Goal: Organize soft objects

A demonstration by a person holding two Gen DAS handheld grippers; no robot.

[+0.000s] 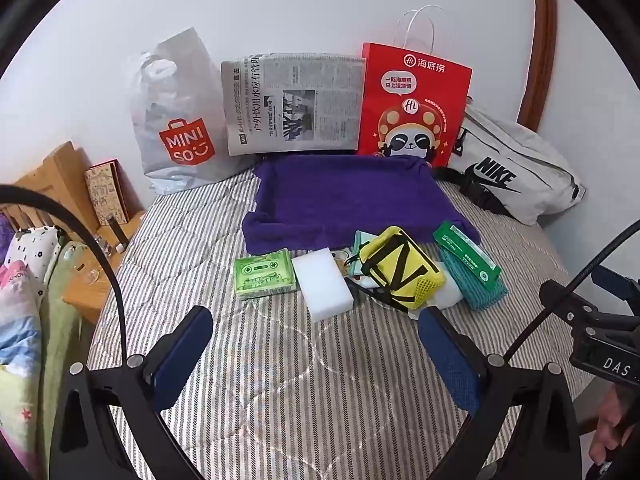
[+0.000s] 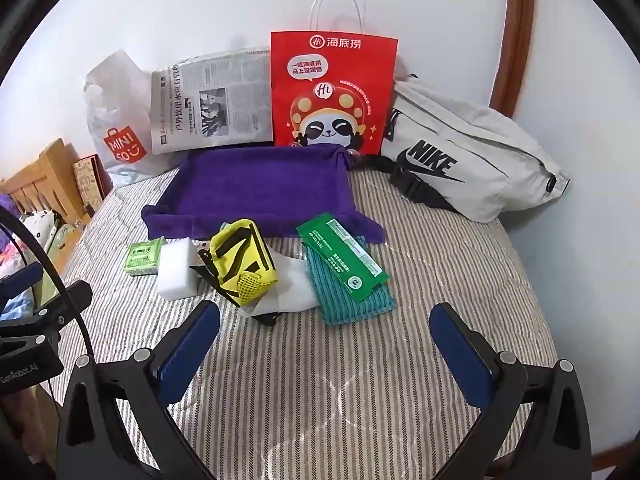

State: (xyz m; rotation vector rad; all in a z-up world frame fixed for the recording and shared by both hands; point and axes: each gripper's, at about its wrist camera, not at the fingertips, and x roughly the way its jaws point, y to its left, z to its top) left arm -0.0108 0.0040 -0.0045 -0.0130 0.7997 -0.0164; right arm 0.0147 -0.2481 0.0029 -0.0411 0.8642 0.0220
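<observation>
Yellow mesh pouch (image 2: 244, 266) overlaps neighbours at 12 o'clock; both empty, wide-open grippers (image 1: 316, 354) (image 2: 326, 350) may snag several.

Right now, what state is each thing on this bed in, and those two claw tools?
Left gripper: open, holding nothing.
Right gripper: open, holding nothing.
Purple tray: empty, corners pinched up.
Yellow pouch: lying atop the pile, outside tray.
White sponge: flat on the quilt.
Teal cloth: folded, under the green packet.
Red paper bag: upright against the wall.
</observation>
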